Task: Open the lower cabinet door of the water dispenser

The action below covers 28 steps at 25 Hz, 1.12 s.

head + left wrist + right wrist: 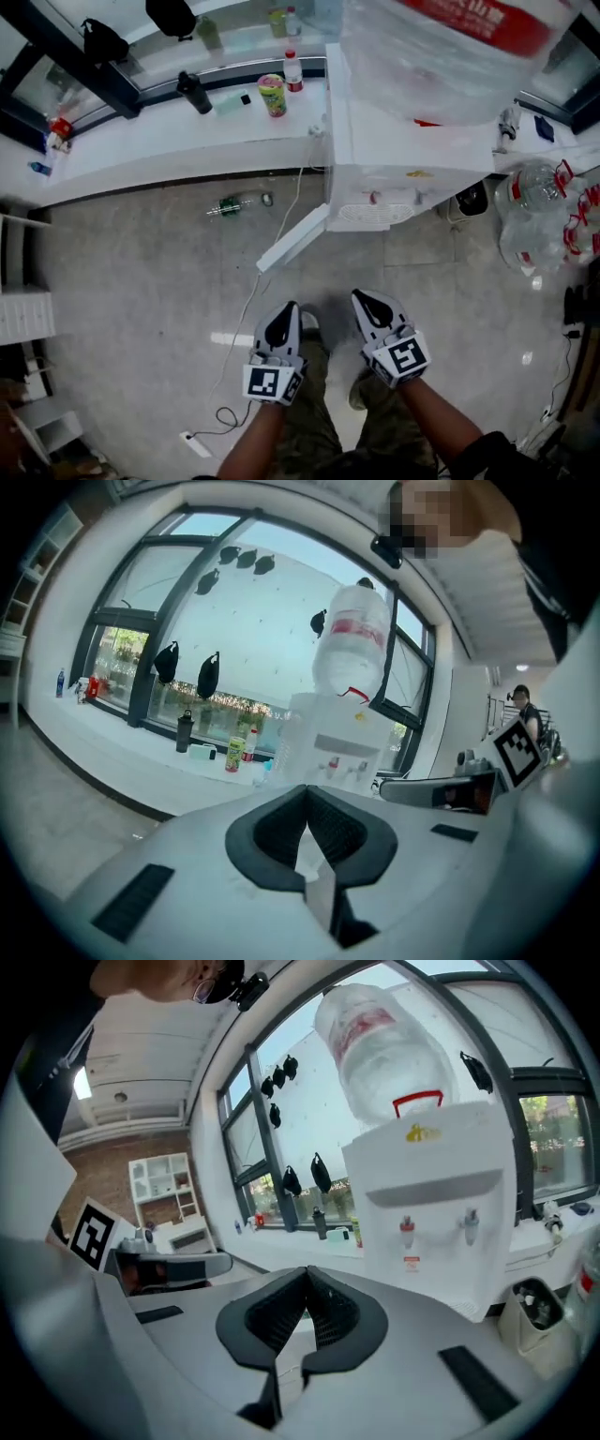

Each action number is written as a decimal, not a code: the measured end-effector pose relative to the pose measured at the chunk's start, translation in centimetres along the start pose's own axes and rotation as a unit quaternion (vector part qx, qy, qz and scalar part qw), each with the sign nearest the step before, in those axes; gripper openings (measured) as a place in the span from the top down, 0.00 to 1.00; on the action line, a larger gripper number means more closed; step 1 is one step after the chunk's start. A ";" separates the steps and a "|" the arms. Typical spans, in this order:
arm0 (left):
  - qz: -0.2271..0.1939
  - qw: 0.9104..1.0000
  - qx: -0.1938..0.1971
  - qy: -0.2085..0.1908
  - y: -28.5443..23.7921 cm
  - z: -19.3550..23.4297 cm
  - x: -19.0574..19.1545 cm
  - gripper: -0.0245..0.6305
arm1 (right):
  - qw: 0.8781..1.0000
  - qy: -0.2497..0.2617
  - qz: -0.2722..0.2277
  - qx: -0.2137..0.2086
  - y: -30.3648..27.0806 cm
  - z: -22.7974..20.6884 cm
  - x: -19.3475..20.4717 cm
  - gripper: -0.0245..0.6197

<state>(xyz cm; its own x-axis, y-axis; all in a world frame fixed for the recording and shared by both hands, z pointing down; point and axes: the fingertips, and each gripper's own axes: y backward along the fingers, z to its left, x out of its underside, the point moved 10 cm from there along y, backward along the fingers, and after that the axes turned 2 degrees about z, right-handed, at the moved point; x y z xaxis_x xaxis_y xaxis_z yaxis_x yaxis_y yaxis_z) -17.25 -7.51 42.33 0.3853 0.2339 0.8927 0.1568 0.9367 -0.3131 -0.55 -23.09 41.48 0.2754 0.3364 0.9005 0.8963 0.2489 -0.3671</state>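
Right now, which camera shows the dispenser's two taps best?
The right gripper view: the taps face it squarely, large and sharp. The left gripper view shows them small and distant. The head view, looking down, catches only their tops.

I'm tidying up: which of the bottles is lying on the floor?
The green bottle, on its side on the floor below the white ledge. The black bottle and the red-capped bottle stand up on that ledge.
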 end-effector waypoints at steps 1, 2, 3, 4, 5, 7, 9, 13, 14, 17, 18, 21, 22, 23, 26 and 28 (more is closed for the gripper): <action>-0.001 1.000 -0.004 0.019 1.3 -0.8 -1.7 0.96 | 1.000 -0.003 -0.006 0.011 1.7 0.8 -1.9 0.96; -0.004 0.999 -0.008 0.040 2.7 -1.8 -3.6 0.96 | 1.000 -0.006 -0.010 0.025 3.8 1.7 -3.8 0.96; -0.006 0.998 -0.009 0.057 4.2 -3.1 -5.6 0.96 | 0.999 -0.011 -0.010 0.040 6.1 2.5 -5.9 0.96; -0.007 0.998 -0.006 0.065 5.5 -4.4 -7.6 0.96 | 0.998 -0.013 -0.005 0.054 8.3 3.3 -8.0 0.96; -0.006 0.998 0.001 0.068 6.5 -5.8 -9.5 0.96 | 0.998 -0.011 0.004 0.066 10.3 3.9 -10.1 0.96; 0.000 0.998 0.024 0.063 7.9 -8.1 -12.7 0.96 | 0.996 0.000 0.020 0.085 13.5 4.9 -13.9 0.96; 0.008 0.998 0.054 0.045 8.9 -10.1 -15.5 0.96 | 0.995 0.012 0.020 0.101 16.2 5.8 -17.3 0.96; 0.031 0.993 0.112 -0.020 11.5 -13.5 -20.2 0.96 | 0.991 0.021 -0.011 0.133 20.9 8.1 -22.4 0.96; 0.034 0.991 0.121 -0.034 11.7 -14.2 -21.3 0.96 | 0.989 0.019 -0.022 0.142 21.6 8.2 -23.3 0.96; 0.036 0.987 0.144 -0.058 12.2 -17.9 -23.5 0.96 | 0.985 0.009 -0.051 0.162 25.0 8.1 -24.6 0.96; 0.034 0.986 0.151 -0.061 12.5 -19.5 -24.0 0.96 | 0.984 0.007 -0.063 0.166 26.6 8.1 -24.9 0.96; 0.021 0.984 0.164 -0.070 13.2 -23.0 -25.1 0.96 | 0.980 0.004 -0.093 0.176 30.8 8.1 -25.8 0.96; 0.013 0.984 0.163 -0.075 13.4 -23.8 -25.3 0.96 | 0.979 0.000 -0.100 0.179 32.0 7.9 -25.9 0.96; 0.002 0.983 0.162 -0.082 13.6 -24.5 -25.5 0.96 | 0.978 -0.005 -0.104 0.181 33.3 7.6 -25.9 0.96; -0.032 0.982 0.147 -0.114 14.4 -27.2 -26.8 0.96 | 0.977 -0.002 -0.102 0.187 37.2 6.1 -26.0 0.96; -0.048 0.982 0.126 -0.134 15.5 -28.6 -27.3 0.96 | 0.978 0.011 -0.102 0.184 39.3 5.1 -25.8 0.96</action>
<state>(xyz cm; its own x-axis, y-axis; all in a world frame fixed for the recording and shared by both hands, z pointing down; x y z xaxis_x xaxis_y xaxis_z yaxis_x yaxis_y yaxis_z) 0.69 -6.88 3.80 0.1212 0.1701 0.9779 -0.0632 0.9845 -0.1634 25.76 -17.36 2.65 0.1148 0.2261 0.9673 0.7491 0.6199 -0.2338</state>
